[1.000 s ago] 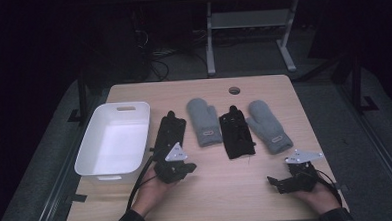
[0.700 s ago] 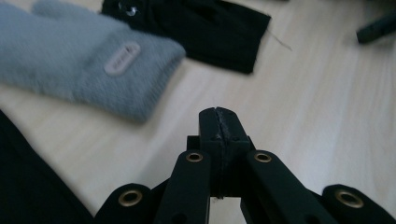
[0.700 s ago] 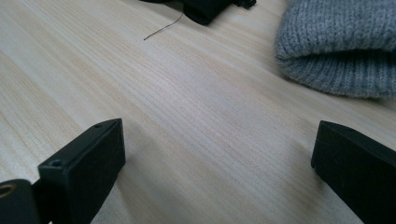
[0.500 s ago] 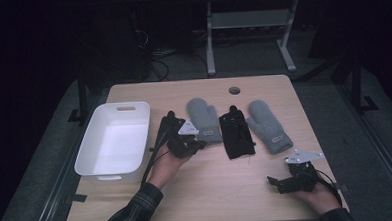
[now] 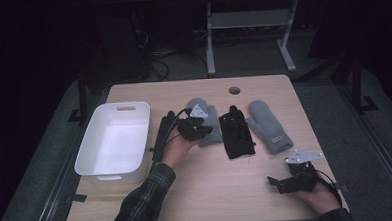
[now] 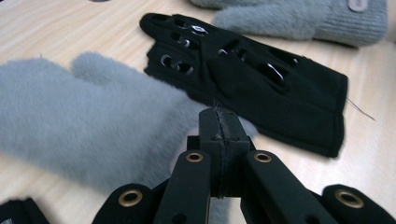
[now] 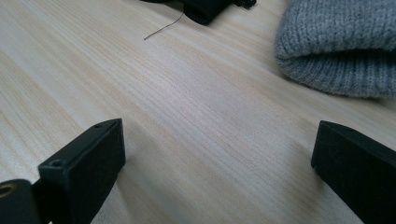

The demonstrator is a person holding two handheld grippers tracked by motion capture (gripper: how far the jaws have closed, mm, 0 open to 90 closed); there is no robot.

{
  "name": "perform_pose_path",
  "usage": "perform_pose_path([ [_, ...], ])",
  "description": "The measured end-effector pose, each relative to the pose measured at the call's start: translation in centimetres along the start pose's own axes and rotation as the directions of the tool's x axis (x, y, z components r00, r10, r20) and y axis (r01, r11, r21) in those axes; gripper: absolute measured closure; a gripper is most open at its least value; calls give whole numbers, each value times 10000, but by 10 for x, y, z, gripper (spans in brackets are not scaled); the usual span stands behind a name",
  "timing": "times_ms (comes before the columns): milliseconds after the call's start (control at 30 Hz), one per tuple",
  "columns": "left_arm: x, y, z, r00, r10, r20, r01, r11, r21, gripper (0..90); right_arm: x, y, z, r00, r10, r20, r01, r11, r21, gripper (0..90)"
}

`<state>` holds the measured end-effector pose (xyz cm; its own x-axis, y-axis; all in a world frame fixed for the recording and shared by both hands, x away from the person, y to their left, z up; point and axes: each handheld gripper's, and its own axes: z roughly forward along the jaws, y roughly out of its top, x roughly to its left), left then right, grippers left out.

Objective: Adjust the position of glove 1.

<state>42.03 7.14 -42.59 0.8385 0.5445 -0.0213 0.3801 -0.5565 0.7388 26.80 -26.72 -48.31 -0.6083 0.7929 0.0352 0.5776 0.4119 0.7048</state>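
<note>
High view showed your left tongs (image 5: 200,126) out over the near edge of the fluffy grey mitten (image 5: 206,121), the one lying between the two black gloves. Left gripper view settled their state: the two black jaws were pressed flat against each other with nothing caught between them, and their tip hovered just above the mitten's pile (image 6: 88,126). Whether the tip touched the wool, you could not tell from that angle. Just beyond the tip lay the flat black fabric glove with cut-out holes (image 6: 247,84), fingers pointing away from your left tongs, and past it the second grey mitten with a ribbed cuff (image 6: 299,18). On the other side of your left hand (image 5: 178,149) sat another black glove (image 5: 164,132), partly hidden by your wrist and the cable, and further out that way the white rectangular plastic tub (image 5: 116,139) stood on the pale wooden table (image 5: 222,189).

Your right tongs (image 5: 280,184) rested low on the table, well apart from the gloves, near your own edge. Right gripper view showed their jaws spread wide over bare wood, gripping nothing; the ribbed cuff of the second mitten (image 7: 341,51) lay ahead of them and off to one side, near but not between the jaws.
</note>
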Motion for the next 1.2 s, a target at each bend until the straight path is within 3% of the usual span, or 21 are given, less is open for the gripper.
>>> perform_pose_path([
  [167,7,4,12,9998,-38,-175,41,9998,174,898,0,0,0,10000,-11,-17,11,10000,-8,27],
  [300,12,-1,22,9998,-30,-214,42,9985,541,898,0,0,0,10000,-9,-20,9,10000,-8,27],
  [433,13,-7,25,9999,-139,-84,143,9984,538,899,0,-1,-1,10000,21,-35,-20,10000,12,27],
  [633,12,-12,22,9996,-276,88,271,9986,461,899,0,-1,-1,10000,5,-43,-5,10000,19,27],
  [733,8,-16,18,9985,-532,163,525,9977,422,899,0,-1,-1,10000,3,-43,-2,10000,19,27],
  [1200,-14,-33,0,9975,-445,554,420,9981,459,900,0,-1,-1,10000,-39,-35,39,10000,-8,27],
])
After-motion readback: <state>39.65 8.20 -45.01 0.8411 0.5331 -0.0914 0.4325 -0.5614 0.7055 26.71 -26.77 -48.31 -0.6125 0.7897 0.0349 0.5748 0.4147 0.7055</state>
